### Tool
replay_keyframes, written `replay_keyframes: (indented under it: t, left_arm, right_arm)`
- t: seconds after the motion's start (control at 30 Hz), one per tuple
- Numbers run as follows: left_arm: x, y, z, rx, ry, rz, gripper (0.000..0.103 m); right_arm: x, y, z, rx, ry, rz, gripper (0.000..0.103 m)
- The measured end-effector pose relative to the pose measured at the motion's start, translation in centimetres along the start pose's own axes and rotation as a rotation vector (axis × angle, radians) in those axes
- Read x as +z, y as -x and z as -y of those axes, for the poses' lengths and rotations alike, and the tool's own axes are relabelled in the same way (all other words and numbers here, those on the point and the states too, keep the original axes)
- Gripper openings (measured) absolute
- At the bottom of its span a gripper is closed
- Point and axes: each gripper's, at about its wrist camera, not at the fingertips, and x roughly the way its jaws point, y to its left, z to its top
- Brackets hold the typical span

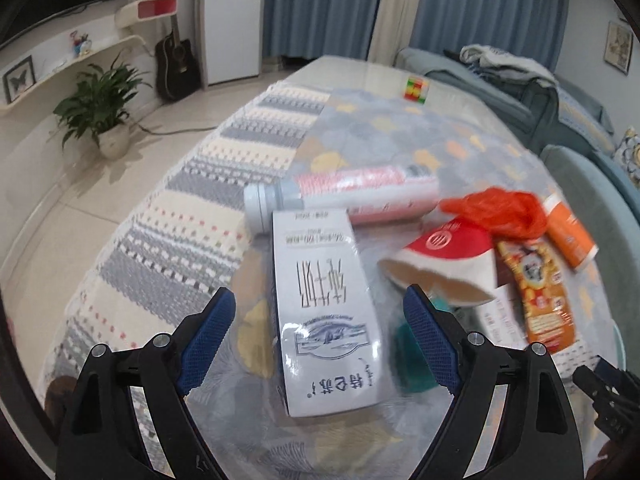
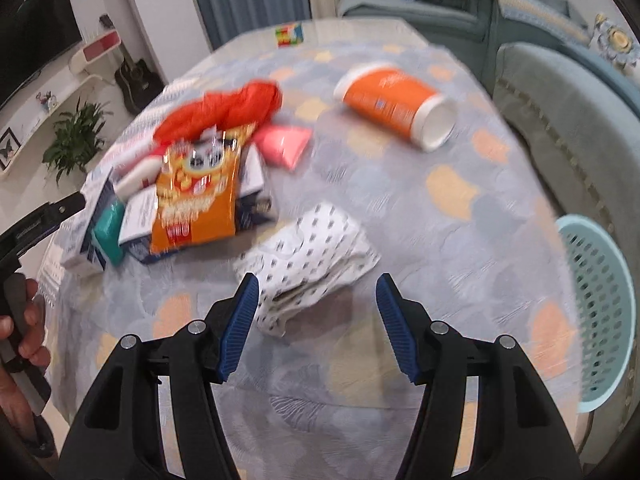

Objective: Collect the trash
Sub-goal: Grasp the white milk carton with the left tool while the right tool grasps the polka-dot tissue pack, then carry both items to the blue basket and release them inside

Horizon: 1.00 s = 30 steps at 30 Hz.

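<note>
My left gripper [image 1: 318,292] is open over a white milk carton [image 1: 324,312] that lies flat on the table; its blue pads stand either side of the carton without touching it. Around the carton lie a pink-and-white bottle [image 1: 348,196], a crushed red-and-white paper cup [image 1: 444,264], an orange plastic bag [image 1: 500,212] and an orange snack bag [image 1: 540,292]. My right gripper [image 2: 318,278] is open above a crumpled white patterned wrapper [image 2: 312,264], with the pads clear of it. An orange paper cup [image 2: 396,108] lies on its side farther back.
A light blue basket [image 2: 600,312] stands at the table's right edge beside a teal chair [image 2: 560,128]. A colour cube [image 2: 289,35] sits at the far end. A pink packet [image 2: 284,144] and a teal pack [image 2: 110,228] lie in the pile. A hand [image 2: 24,332] holds the left gripper.
</note>
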Motion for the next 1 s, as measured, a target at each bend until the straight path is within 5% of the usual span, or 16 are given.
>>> replay_keyframes:
  t: [0.47, 0.67, 0.77, 1.0]
  left_arm:
    - [-1.5, -1.8, -0.5, -0.01, 0.021, -0.049, 0.063]
    - [-1.2, -0.4, -0.4, -0.031, 0.025, 0.018, 0.059]
    - [-0.9, 1.1, -0.1, -0.086, 0.032, 0.071, 0.058]
    - [0.2, 4.9, 2.5, -0.245, 0.006, 0.165, 0.058]
  right_arm:
    - [0.9, -1.9, -0.7, 0.012, -0.004, 0.0, 0.056]
    - [0.8, -1.9, -0.8, -0.028, 0.032, 0.013, 0.014]
    - [0.8, -1.3, -0.2, -0.026, 0.017, 0.032, 0.005]
    - [1.1, 3.1, 1.5, -0.09, -0.027, 0.18, 0.003]
